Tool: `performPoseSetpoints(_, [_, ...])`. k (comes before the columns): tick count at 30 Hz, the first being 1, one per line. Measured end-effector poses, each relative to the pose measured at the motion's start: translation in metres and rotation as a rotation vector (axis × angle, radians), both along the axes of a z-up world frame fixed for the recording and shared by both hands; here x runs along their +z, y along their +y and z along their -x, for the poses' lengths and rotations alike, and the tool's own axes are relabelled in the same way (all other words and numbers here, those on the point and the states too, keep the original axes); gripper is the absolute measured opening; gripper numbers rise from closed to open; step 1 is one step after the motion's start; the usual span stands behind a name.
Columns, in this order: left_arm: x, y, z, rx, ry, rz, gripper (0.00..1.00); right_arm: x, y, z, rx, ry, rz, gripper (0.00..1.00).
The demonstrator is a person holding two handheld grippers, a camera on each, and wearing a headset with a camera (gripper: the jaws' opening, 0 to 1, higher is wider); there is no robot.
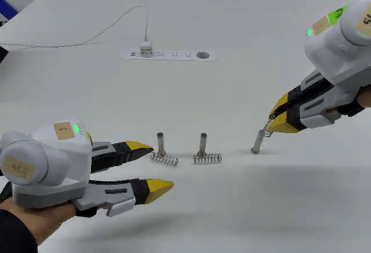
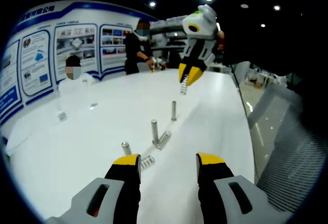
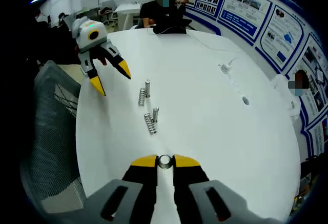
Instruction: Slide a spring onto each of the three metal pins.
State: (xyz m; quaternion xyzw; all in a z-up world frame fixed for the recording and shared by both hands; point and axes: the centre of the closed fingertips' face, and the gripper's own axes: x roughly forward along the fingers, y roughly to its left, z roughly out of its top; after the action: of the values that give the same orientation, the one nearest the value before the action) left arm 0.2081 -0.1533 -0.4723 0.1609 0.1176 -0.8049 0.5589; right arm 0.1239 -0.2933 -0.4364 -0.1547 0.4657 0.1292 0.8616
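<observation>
Three upright metal pins stand in a row on the white table (image 1: 116, 96): left pin (image 1: 160, 143), middle pin (image 1: 203, 144), right pin (image 1: 257, 143). A loose spring (image 1: 164, 159) lies by the left pin and another spring (image 1: 207, 158) lies by the middle pin. My right gripper (image 1: 277, 123) is shut on a third spring (image 1: 266, 129), held tilted just above the right pin's top; its round end (image 3: 165, 161) shows between the yellow tips. My left gripper (image 1: 155, 167) is open and holds nothing, just left of the left pin (image 2: 126, 148) and its spring (image 2: 147, 161).
A white power strip (image 1: 169, 54) with a plugged charger (image 1: 146, 48) and a trailing cable lies at the back of the table. People sit and stand beyond the table (image 2: 141, 44). A mesh chair (image 3: 51, 111) stands at the table's edge.
</observation>
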Motion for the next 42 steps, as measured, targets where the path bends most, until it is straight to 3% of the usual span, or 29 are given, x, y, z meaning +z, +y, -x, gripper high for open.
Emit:
performPoseSetpoints(6, [-0.001, 0.001, -0.001, 0.002, 0.0, -0.003, 0.44, -0.008, -0.01, -0.002, -0.011, 0.024, 0.027, 0.12])
performPoseSetpoints(32, [-0.007, 0.002, -0.004, 0.014, 0.003, -0.012, 0.43, -0.03, -0.022, -0.013, -0.025, 0.071, 0.005, 0.12])
performPoseSetpoints(42, [-0.008, 0.003, -0.004, 0.017, 0.003, -0.015, 0.43, -0.045, -0.02, -0.015, -0.028, 0.098, -0.009, 0.12])
